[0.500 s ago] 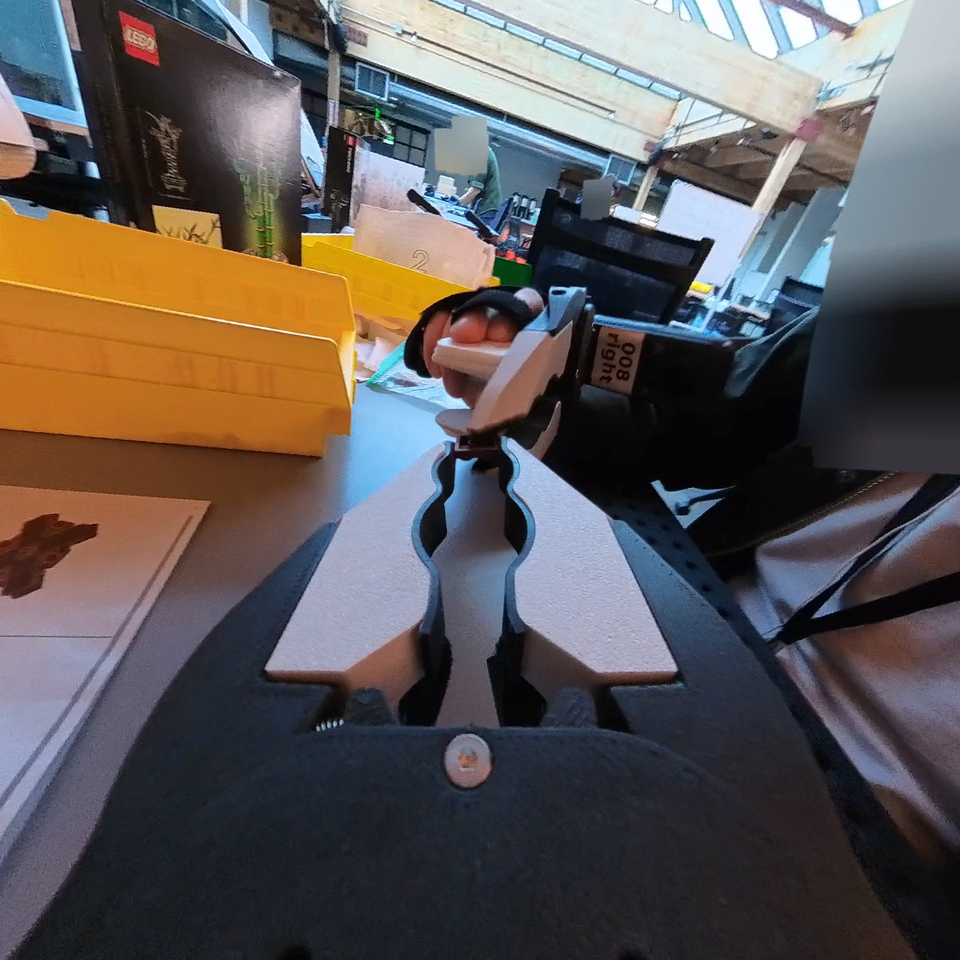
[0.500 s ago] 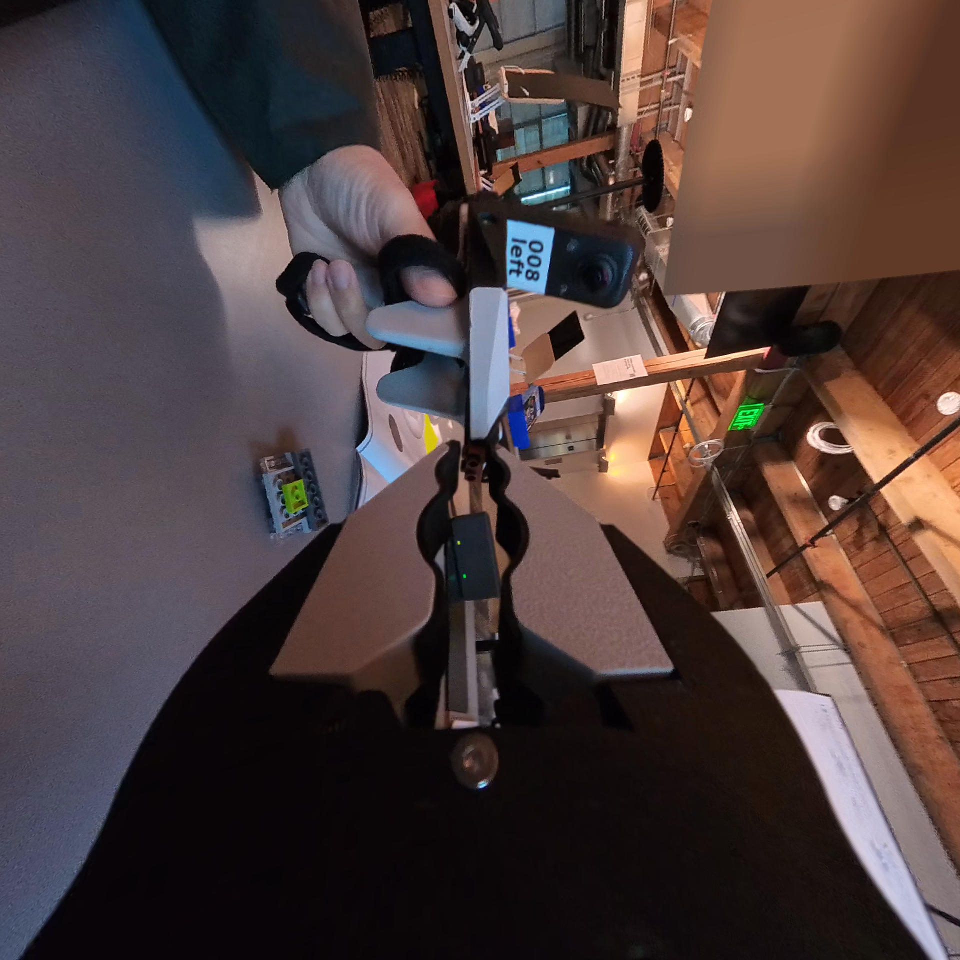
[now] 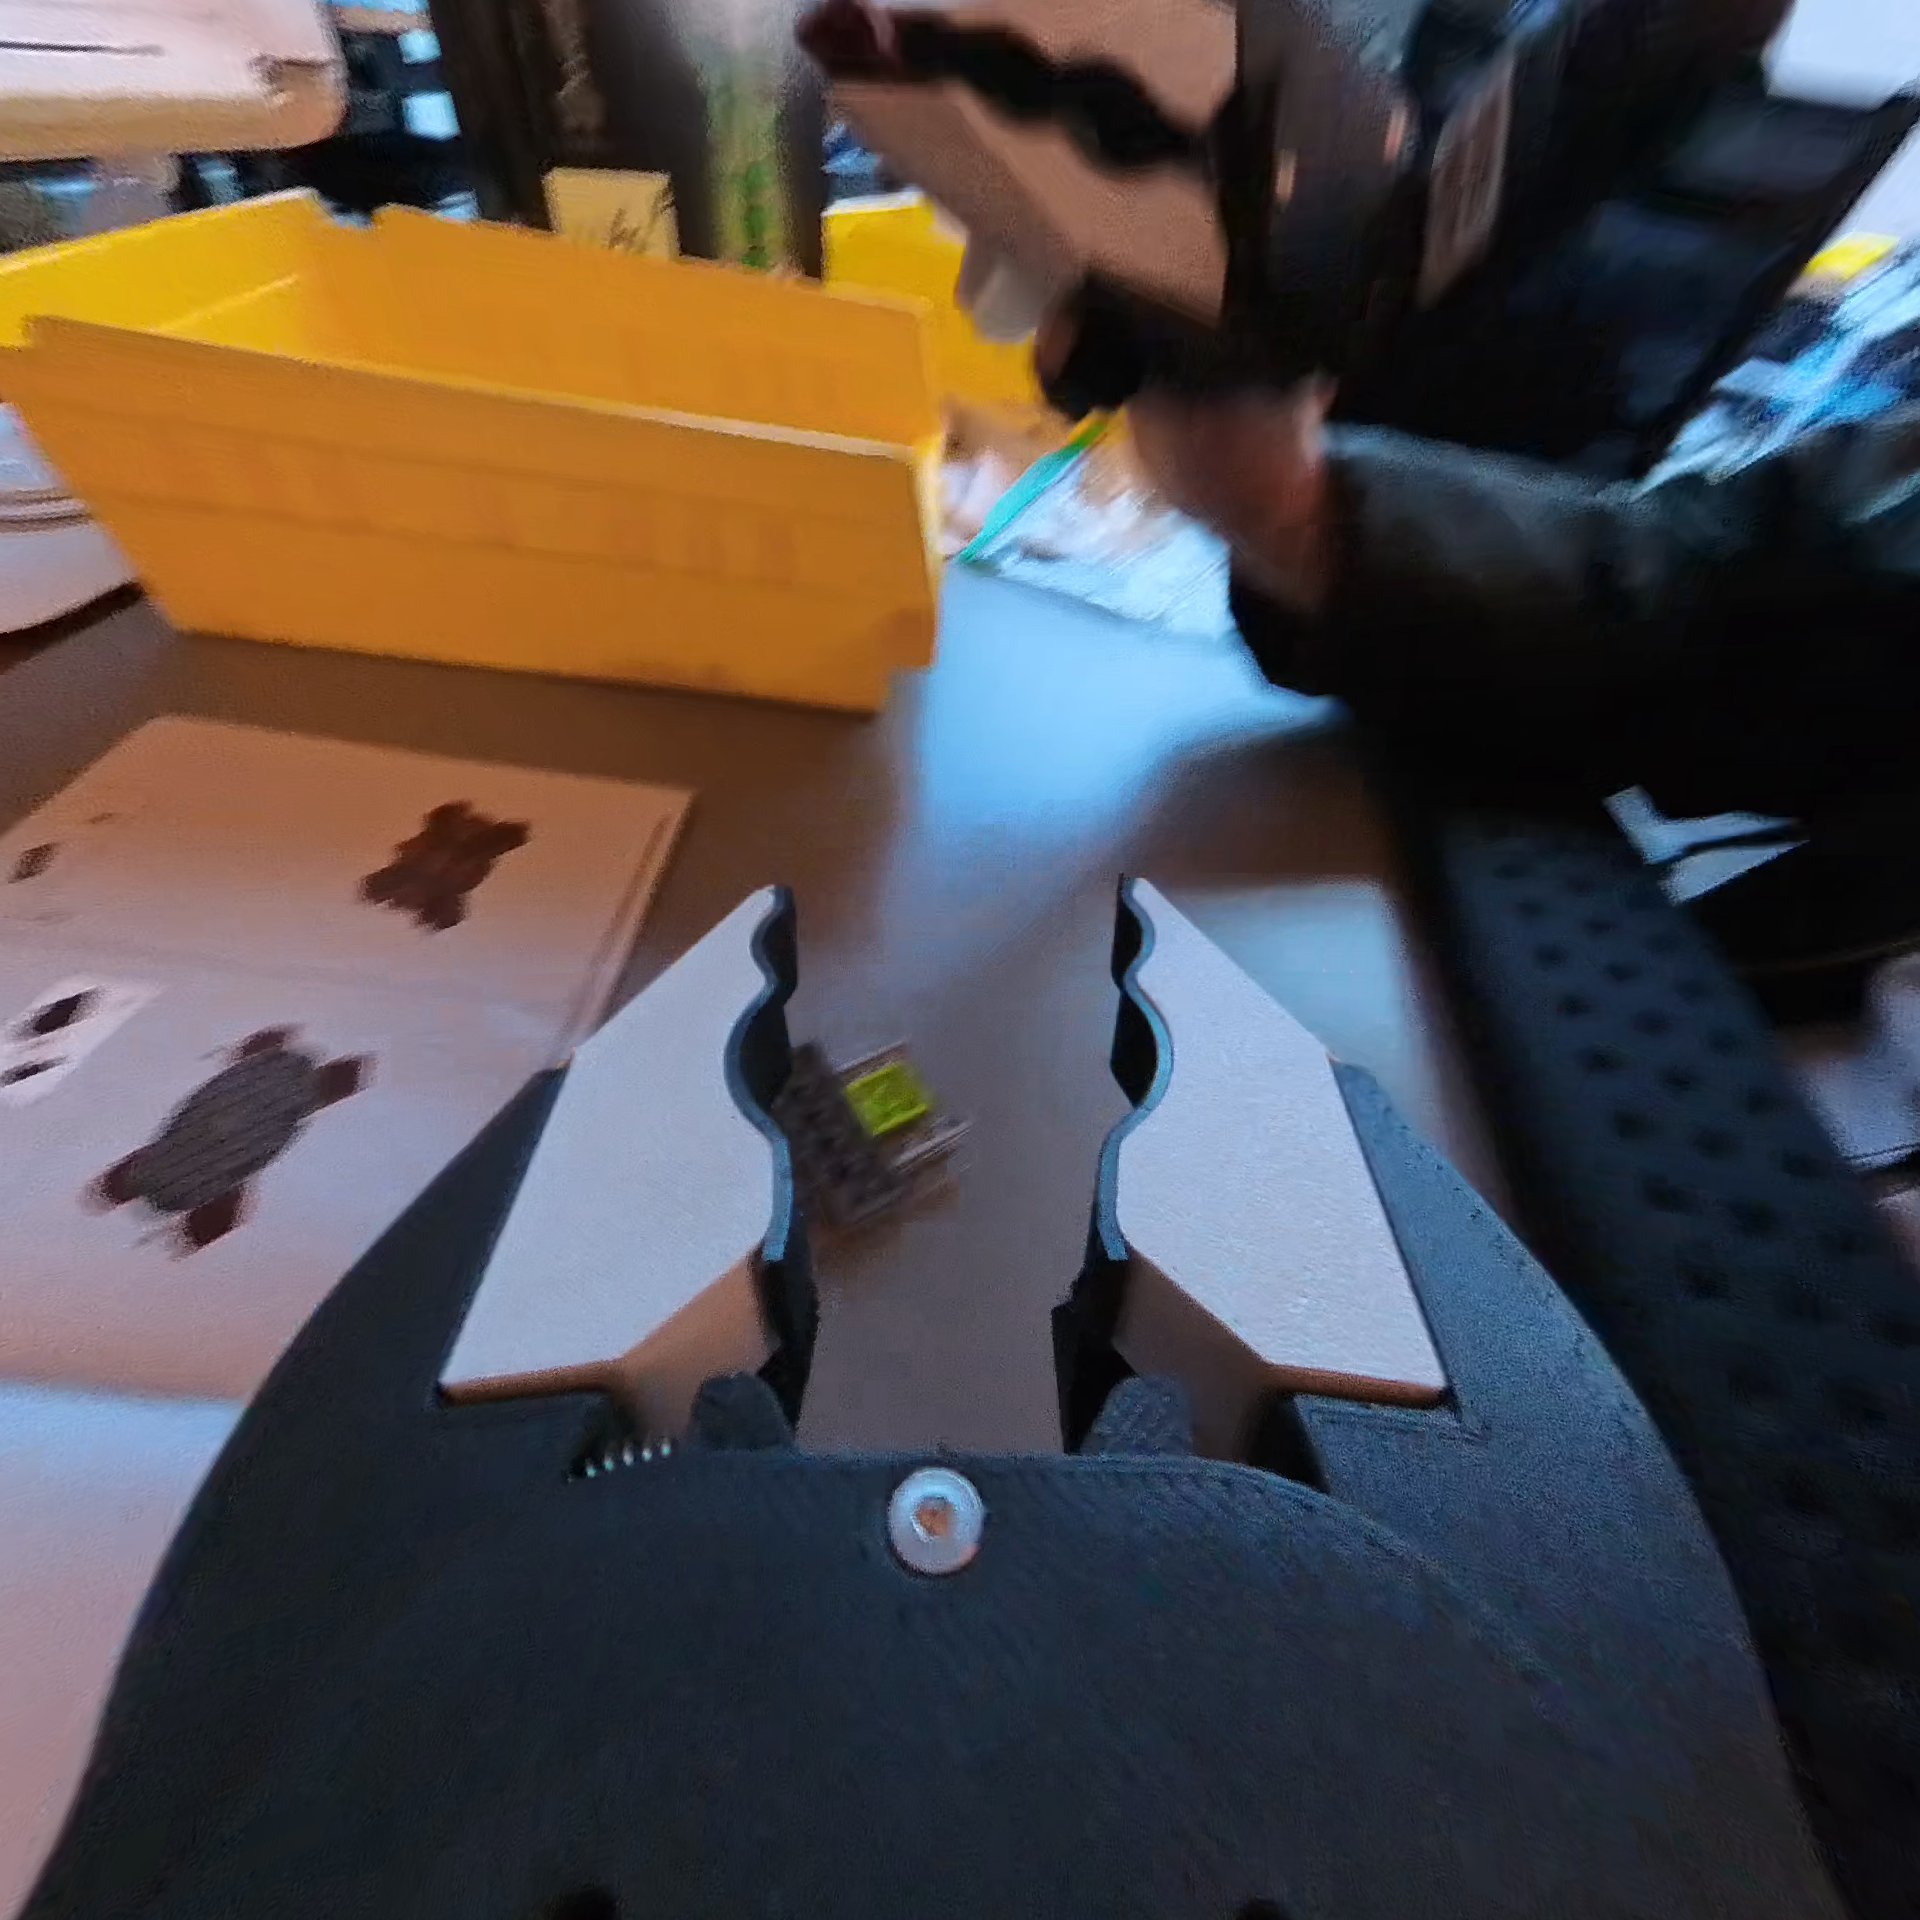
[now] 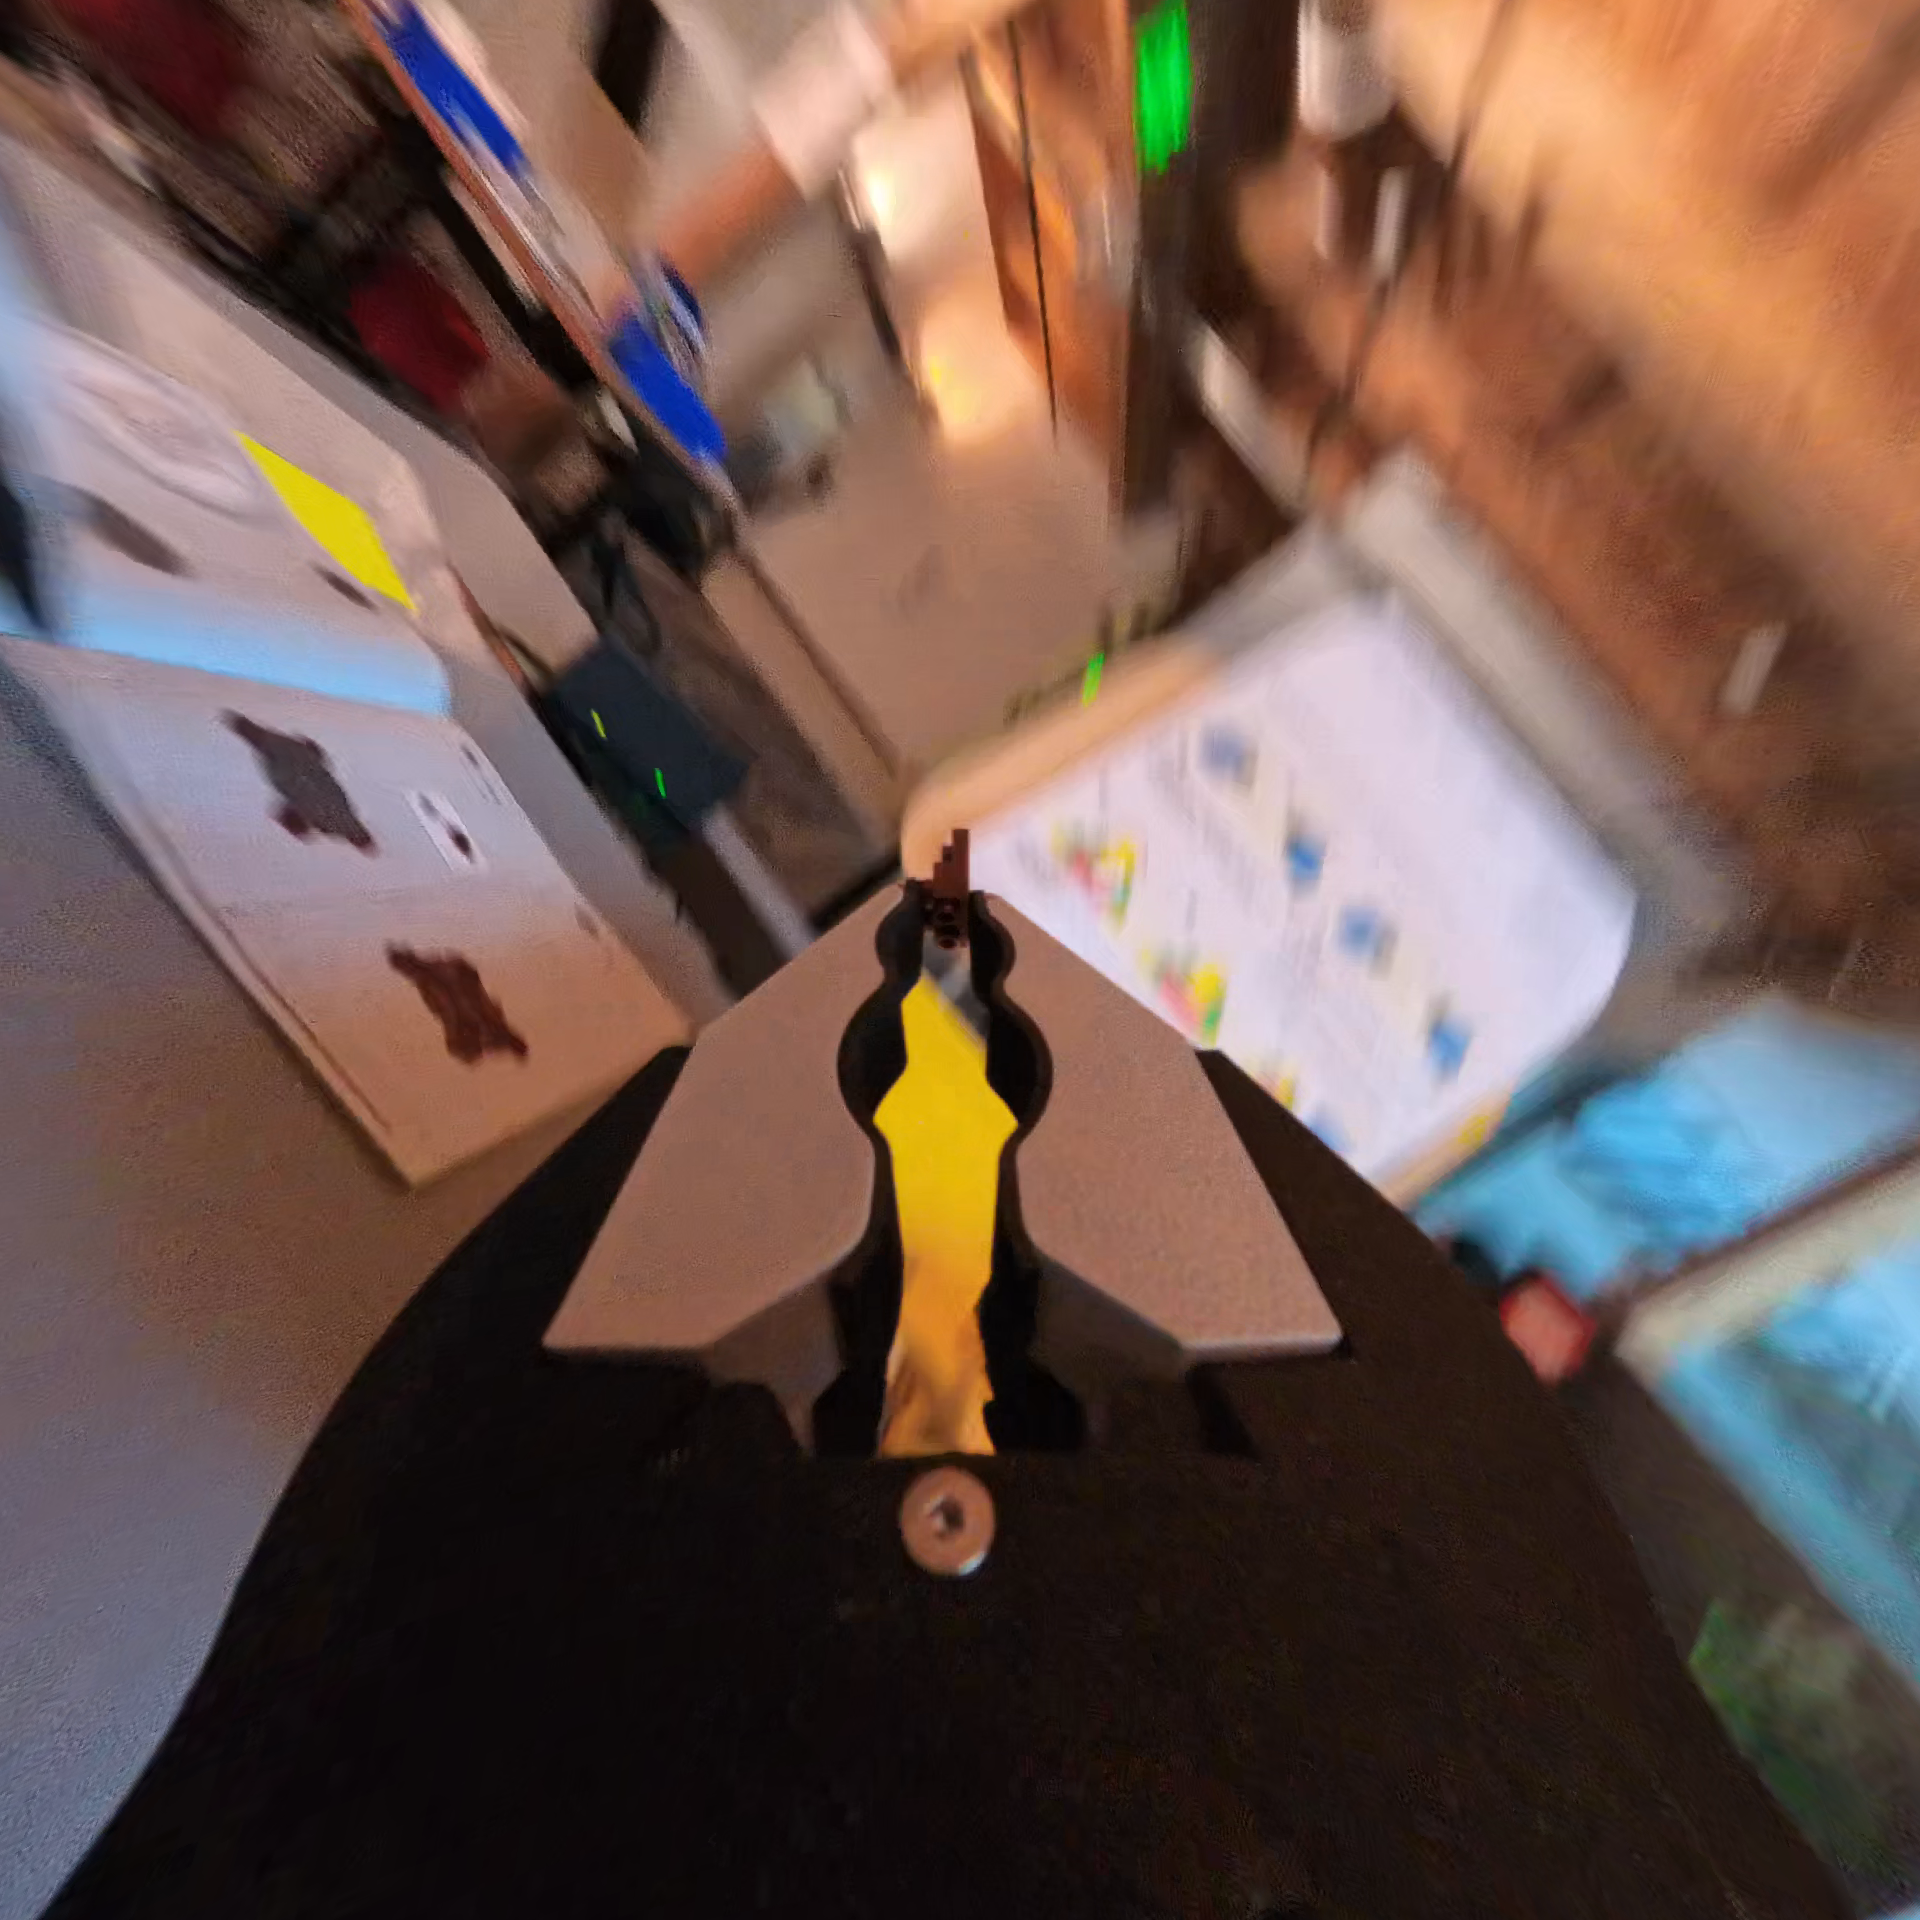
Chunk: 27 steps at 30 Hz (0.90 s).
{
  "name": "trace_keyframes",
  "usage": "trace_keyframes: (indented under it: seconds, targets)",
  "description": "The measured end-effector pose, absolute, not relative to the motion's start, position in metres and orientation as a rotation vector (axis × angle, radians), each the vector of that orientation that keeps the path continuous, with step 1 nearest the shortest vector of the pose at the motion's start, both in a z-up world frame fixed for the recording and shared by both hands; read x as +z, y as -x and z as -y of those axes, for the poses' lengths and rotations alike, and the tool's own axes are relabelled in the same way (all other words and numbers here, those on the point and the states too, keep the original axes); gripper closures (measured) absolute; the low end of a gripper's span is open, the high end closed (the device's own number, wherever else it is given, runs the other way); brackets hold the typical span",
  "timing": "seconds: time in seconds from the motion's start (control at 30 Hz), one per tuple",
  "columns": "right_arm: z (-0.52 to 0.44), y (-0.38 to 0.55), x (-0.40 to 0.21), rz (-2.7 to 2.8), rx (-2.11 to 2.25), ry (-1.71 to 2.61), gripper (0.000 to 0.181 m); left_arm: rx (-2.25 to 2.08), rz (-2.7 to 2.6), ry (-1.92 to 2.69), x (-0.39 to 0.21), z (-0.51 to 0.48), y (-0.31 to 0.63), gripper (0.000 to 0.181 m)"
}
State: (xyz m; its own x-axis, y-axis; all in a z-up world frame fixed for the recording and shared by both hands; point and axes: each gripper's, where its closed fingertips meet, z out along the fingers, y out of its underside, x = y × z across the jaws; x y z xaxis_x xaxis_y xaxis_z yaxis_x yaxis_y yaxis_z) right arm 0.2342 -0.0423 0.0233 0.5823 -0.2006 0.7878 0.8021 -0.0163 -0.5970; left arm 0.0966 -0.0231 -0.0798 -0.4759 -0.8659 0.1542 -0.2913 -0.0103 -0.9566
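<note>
Since the earlier frame, my left gripper (image 3: 951,1049) has parted wide and dropped toward the dark table (image 3: 1039,727), empty, with a small grey-and-lime brick assembly (image 3: 868,1127) lying between its fingers. My right gripper (image 4: 948,914) is nearly closed, pinching a tiny brown piece (image 4: 948,883) at the tips. Judged step: fetching the assembly; closing squarely on it comes next. Motion blur hides stud detail; yellow bin (image 3: 499,499) behind.
</note>
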Motion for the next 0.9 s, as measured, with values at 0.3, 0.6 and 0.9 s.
trace_keyframes:
  seconds: [0.3,0.6,0.9]
  targets:
    - [0.056,-0.38,-0.087,-0.184,-0.437,2.055,0.156,-1.25,-1.963,1.395,-0.13,-0.015,-0.08,0.114]
    - [0.033,-0.208,-0.006,0.515,-0.286,1.55,0.159,-1.08,-2.135,1.409,-0.16,-0.002,-0.076,0.116]
    - [0.019,-0.106,-0.14,0.703,0.336,2.097,0.147,-0.889,-2.113,1.363,-0.164,-0.009,-0.085,0.153]
